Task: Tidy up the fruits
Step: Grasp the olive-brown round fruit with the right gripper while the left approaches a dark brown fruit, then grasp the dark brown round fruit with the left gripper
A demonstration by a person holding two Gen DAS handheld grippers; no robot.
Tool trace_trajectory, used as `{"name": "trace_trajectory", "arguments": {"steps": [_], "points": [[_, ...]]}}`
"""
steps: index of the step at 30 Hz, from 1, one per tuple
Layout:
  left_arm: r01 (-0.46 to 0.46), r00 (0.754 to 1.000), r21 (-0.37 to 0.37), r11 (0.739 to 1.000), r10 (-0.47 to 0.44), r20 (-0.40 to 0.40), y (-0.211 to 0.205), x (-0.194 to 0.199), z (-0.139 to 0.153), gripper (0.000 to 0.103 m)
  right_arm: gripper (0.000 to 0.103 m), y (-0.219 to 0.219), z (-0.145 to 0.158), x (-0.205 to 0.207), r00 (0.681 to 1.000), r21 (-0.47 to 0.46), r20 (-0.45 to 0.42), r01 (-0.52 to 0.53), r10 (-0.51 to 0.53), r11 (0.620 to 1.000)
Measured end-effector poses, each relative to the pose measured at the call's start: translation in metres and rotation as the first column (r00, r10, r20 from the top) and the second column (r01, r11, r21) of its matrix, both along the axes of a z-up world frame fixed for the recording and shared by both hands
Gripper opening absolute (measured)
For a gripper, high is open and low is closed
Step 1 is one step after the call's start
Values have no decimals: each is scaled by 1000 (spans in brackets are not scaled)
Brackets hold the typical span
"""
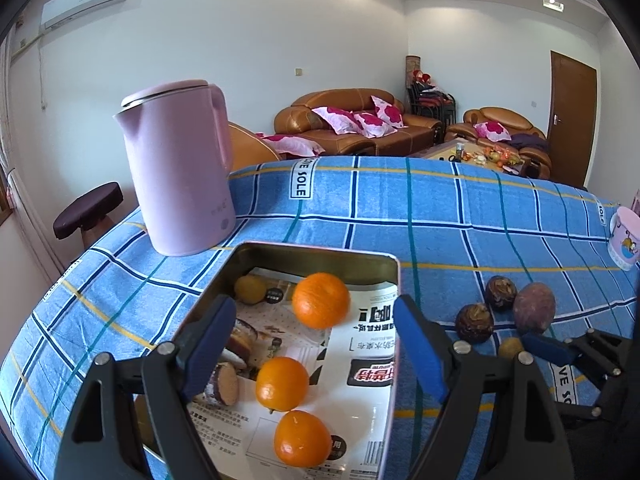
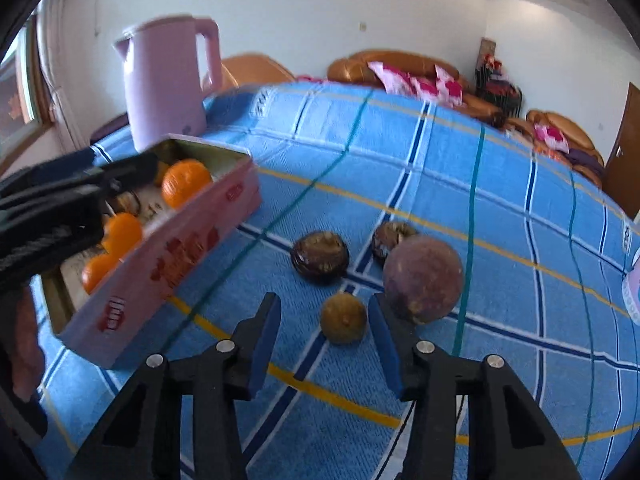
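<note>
A metal tin point(image 1: 320, 255) lined with printed paper holds three oranges point(image 1: 282, 383), a small yellow fruit point(image 1: 250, 289) and some brown pieces. My left gripper point(image 1: 314, 308) hangs open over the tin with nothing between its pads. On the blue checked cloth right of the tin point(image 2: 168, 264) lie two dark brown fruits point(image 2: 319, 257), a larger purple fruit point(image 2: 423, 278) and a small yellow-brown fruit point(image 2: 343, 323). My right gripper point(image 2: 324, 304) is low over the cloth. The small fruit sits between its fingers, nearer the right one, and neither pad touches it.
A pink kettle point(image 1: 180, 168) stands on the cloth behind the tin's left corner. A pink printed cup point(image 1: 624, 240) sits at the table's far right edge. A dark stool point(image 1: 88, 210) is beyond the left edge, with sofas behind.
</note>
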State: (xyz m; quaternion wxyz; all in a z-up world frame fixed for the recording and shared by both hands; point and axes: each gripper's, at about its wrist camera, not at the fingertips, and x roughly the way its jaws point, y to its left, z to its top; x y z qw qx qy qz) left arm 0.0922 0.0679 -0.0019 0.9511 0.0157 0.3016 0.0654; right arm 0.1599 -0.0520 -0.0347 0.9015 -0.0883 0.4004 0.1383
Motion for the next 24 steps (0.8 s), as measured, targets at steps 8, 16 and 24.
{"name": "trace_trajectory", "arguments": {"steps": [8, 16, 24], "points": [[63, 998, 12, 998, -63, -4, -26, 1, 5, 83, 27, -23, 13, -11, 998, 119, 55, 7, -14, 993], [173, 984, 35, 984, -172, -45, -75, 17, -6, 83, 27, -81, 34, -11, 970, 188, 150, 163, -193, 969], [274, 947, 20, 961, -267, -177, -105, 42, -35, 57, 27, -116, 26, -4, 954, 236, 121, 242, -275, 941]]}}
